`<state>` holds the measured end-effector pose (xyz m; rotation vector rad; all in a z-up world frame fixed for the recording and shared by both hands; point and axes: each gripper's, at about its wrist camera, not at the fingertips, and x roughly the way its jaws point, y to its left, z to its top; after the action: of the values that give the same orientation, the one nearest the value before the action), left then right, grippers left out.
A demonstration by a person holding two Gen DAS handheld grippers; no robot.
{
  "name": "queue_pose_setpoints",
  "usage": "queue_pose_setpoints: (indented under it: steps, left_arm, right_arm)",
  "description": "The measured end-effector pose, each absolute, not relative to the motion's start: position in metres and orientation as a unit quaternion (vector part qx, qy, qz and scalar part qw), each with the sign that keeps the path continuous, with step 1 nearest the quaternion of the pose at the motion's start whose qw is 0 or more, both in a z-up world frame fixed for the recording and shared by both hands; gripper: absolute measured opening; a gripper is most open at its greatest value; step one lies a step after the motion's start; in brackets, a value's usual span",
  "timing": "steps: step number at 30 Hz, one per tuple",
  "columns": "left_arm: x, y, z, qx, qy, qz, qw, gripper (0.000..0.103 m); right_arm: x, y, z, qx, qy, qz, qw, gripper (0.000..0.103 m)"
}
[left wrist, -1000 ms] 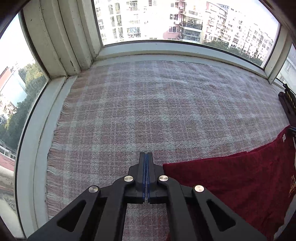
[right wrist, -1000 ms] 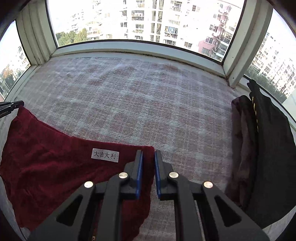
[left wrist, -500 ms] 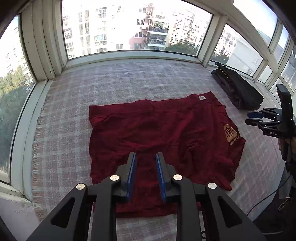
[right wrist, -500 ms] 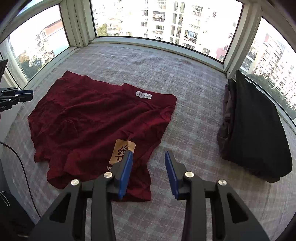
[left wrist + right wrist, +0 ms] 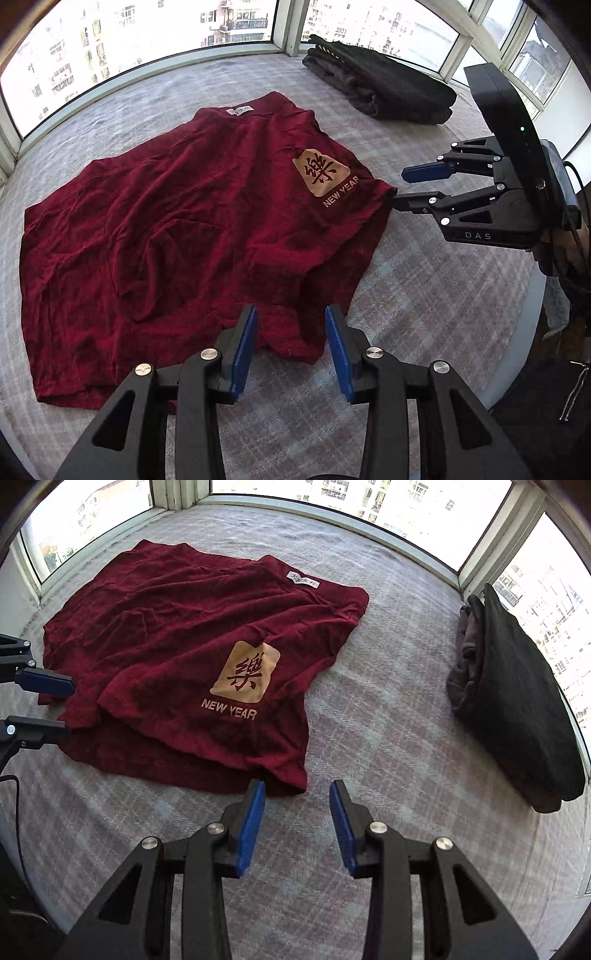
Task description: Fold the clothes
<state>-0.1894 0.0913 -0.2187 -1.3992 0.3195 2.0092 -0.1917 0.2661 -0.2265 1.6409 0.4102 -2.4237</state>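
Both tongs gape above the red shorts; pinching one layer probably skews the fold.

Bright daylight pours through the curved bay windows with white frames, apartment blocks outside, and a pale plaid blanket covers the whole sill platform.
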Motion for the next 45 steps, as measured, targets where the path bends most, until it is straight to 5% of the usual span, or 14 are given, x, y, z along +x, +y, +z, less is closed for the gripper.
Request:
queue_pose_setpoints:
  steps: [4, 7, 14, 20, 39, 45]
  left_arm:
    - [-0.189, 0.089, -0.223, -0.538, 0.125, 0.768, 0.323, 0.034]
    - [-0.189, 0.087, -0.227, -0.540, 0.128, 0.768, 0.319, 0.017]
    - [-0.189, 0.082, -0.233, -0.544, 0.130, 0.769, 0.309, 0.005]
    - [-0.189, 0.075, -0.233, -0.548, 0.115, 0.768, 0.312, 0.004]
    - [-0.178, 0.061, -0.241, -0.576, 0.117, 0.733, 0.341, 0.004]
    - [-0.186, 0.020, -0.213, -0.555, 0.099, 0.768, 0.303, 0.010]
  right_arm:
    - [-0.192, 0.277, -0.224, 0.552, 0.115, -0.820, 0.099, 0.036]
    - [-0.193, 0.281, -0.225, 0.551, 0.115, -0.820, 0.101, 0.036]
    - [-0.199, 0.284, -0.232, 0.561, 0.078, -0.813, 0.135, 0.036]
    - [-0.201, 0.284, -0.234, 0.561, 0.078, -0.812, 0.139, 0.010]
    - [-0.181, 0.339, -0.233, 0.583, 0.007, -0.808, 0.088, 0.007]
    - [-0.167, 0.339, -0.189, 0.549, 0.008, -0.833, 0.070, 0.008]
